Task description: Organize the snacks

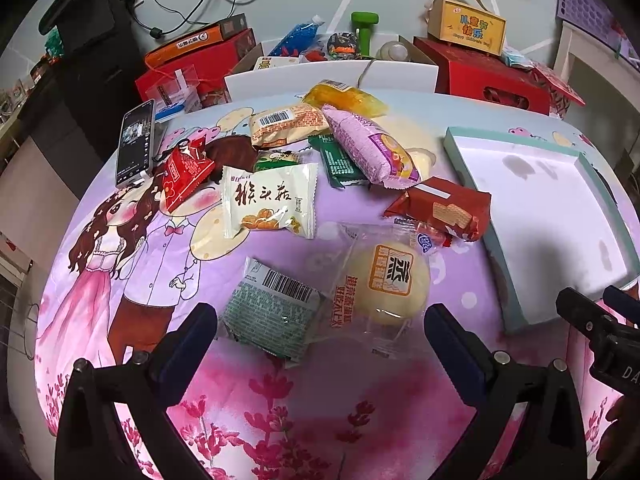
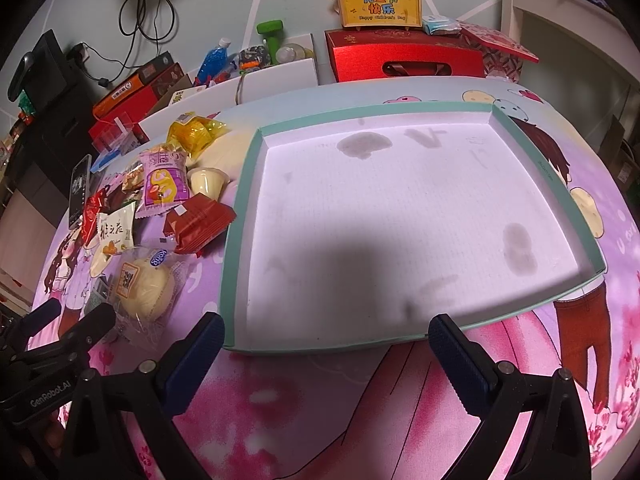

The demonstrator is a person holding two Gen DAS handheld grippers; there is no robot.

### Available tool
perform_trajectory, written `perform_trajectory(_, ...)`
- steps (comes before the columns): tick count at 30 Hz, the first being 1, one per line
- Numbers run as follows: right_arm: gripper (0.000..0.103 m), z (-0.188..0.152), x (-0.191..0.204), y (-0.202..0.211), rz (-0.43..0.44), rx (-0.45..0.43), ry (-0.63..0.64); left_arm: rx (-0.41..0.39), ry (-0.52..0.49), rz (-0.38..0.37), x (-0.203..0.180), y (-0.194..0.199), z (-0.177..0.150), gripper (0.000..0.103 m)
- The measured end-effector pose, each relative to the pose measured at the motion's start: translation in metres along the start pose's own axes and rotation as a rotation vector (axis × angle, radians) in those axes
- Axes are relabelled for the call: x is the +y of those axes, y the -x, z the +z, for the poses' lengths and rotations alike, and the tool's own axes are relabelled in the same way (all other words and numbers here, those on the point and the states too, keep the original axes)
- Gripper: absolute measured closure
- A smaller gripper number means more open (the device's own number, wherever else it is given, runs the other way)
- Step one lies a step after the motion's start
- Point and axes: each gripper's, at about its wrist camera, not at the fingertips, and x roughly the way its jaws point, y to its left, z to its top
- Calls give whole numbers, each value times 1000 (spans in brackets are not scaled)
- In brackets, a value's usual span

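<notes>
Several wrapped snacks lie in a heap on the cartoon-print tablecloth. Nearest my left gripper are a pale green packet and a clear-wrapped round bun; the gripper is open just short of them, holding nothing. Farther back lie a white packet, a red wafer pack, a purple bag and a small red packet. A shallow box with a teal rim and a stained white floor holds nothing. My right gripper hangs open at its near edge. The bun sits left of the box.
A phone lies at the table's left edge. Behind the table stand red gift boxes, a yellow box with a handle, a green dumbbell, bottles and cables. The right gripper's body shows at right in the left wrist view.
</notes>
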Motion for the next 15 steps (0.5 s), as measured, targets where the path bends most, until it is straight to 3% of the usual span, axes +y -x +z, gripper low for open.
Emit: perform_trajectory(15, 0, 0, -1, 0, 1, 1, -1, -2, 6, 4, 2, -1, 0, 0)
